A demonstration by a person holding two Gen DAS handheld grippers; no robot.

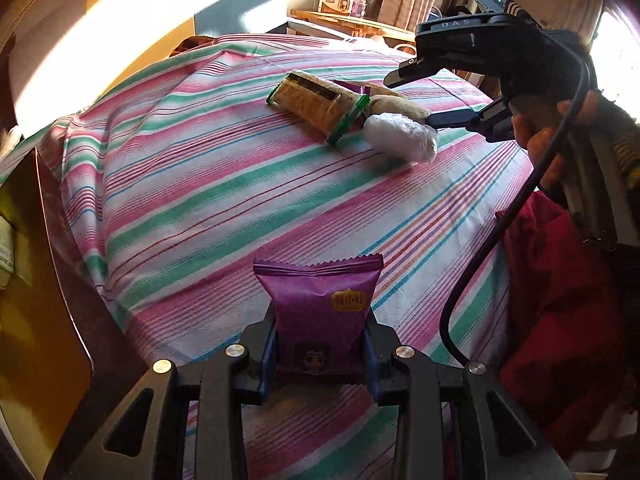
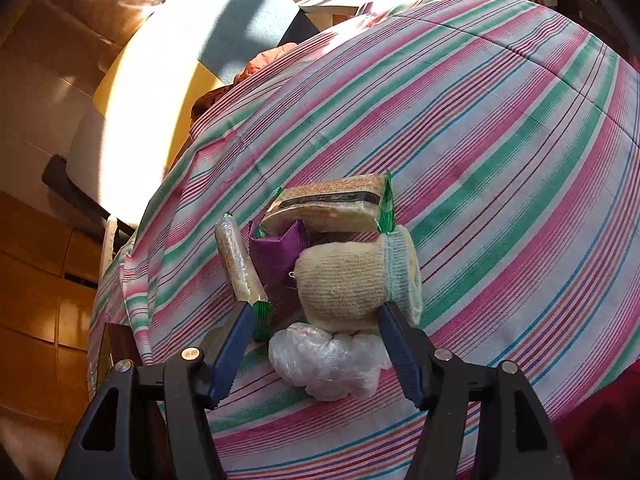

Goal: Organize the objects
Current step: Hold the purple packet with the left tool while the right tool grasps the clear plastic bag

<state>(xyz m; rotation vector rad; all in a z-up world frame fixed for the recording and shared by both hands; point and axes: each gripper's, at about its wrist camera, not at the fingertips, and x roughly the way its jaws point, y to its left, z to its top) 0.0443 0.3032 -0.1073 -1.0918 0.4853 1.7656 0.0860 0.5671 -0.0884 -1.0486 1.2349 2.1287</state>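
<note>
Pinching the purple snack packet [image 1: 320,312] near its bottom, the left hand-held gripper [image 1: 320,356] is pressed tight on it, holding it above the striped bedsheet [image 1: 200,208]. Carrying it level should avoid slips. Ahead, the right hand-held gripper [image 2: 316,344] stands spread around the rolled sock [image 2: 344,284] and plastic wad [image 2: 328,364], not yet squeezing; the cracker pack [image 2: 328,204] lies just beyond.

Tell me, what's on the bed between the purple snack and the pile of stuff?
Nothing: in the left wrist view, only bare striped bedsheet lies between the purple snack packet, held in the left tool, and the pile with the cracker pack.
</note>
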